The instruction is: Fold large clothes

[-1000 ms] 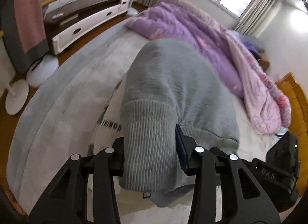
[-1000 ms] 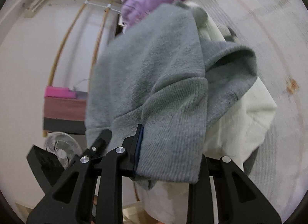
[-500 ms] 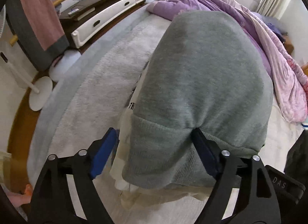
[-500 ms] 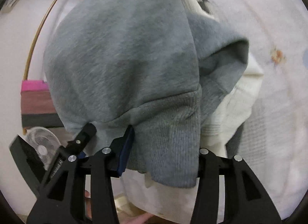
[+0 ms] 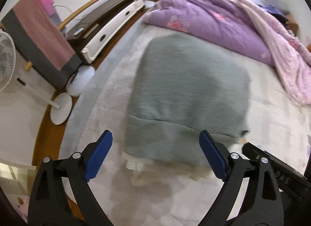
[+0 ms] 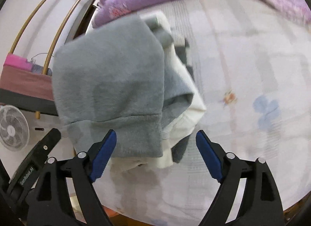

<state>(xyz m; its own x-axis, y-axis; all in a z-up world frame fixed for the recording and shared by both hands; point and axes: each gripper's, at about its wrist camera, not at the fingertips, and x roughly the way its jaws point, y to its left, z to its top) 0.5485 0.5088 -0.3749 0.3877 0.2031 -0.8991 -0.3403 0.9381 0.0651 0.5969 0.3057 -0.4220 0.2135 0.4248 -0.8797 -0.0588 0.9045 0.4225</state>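
Observation:
A grey and cream sweatshirt (image 5: 186,93) lies folded on the bed, its grey ribbed hem toward me and cream layers showing beneath. My left gripper (image 5: 155,154) is open and empty, its blue pads just short of the hem. In the right wrist view the same sweatshirt (image 6: 112,89) lies with a grey sleeve and cream part at its right side. My right gripper (image 6: 156,152) is open and empty, with the hem edge between and just beyond its pads.
A purple and pink quilt (image 5: 223,19) is heaped at the far side of the bed. A pale bed sheet (image 6: 243,70) lies to the right. A rack with a pink and grey towel (image 5: 38,37), fan stands (image 5: 60,111) and a low cabinet (image 5: 108,25) are left of the bed.
Both grippers have opened and let go of the grey ribbed hem. The sweatshirt has dropped flat onto the bed, and both grippers have drawn back from it.

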